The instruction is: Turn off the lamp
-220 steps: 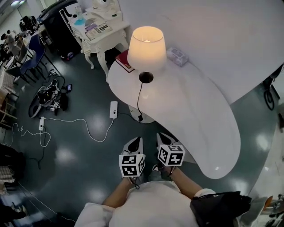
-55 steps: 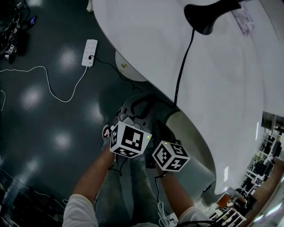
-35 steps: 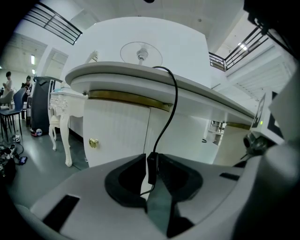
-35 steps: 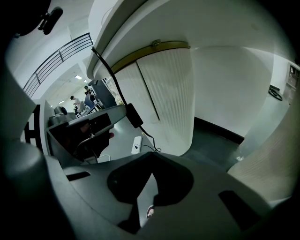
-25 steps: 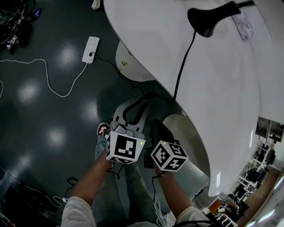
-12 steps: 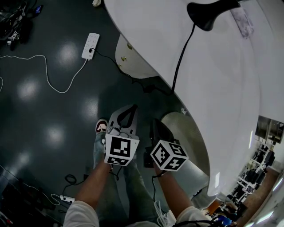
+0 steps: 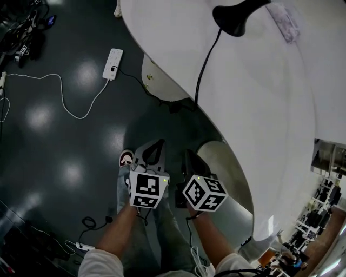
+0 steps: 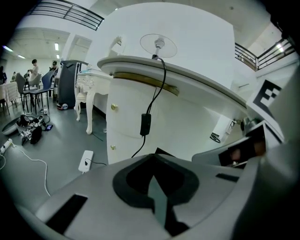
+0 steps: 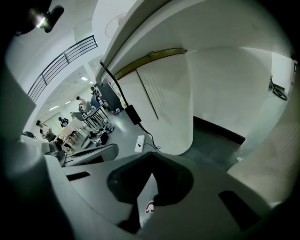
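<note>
The work area is a dark, glossy floor beside a white curved table on a white pedestal.

**Location of the lamp.** The lamp stands on the table at the far edge, and only its black base shows in the head view. Its cord runs over the table rim. The inline switch hangs on the cord in front of the pedestal. The cord continues down to a power strip on the floor. Whether the lamp is lit cannot be confirmed here.

**Handling, as judged.** The switch body is probably small, light, rigid plastic. It hangs on a limp cord and is likely to swing away from a one-sided push. It should be pinched across its flat faces. The cord should not be pulled, as this could drag the lamp.

**Gripper state.**
- The left gripper has its jaws fully together with nothing between them.
- The right gripper is also closed and empty.

**Relative position.** The switch is ahead of and above the left gripper's tips, clearly apart from them. From the right gripper it lies farther off, up and to the left.
</note>
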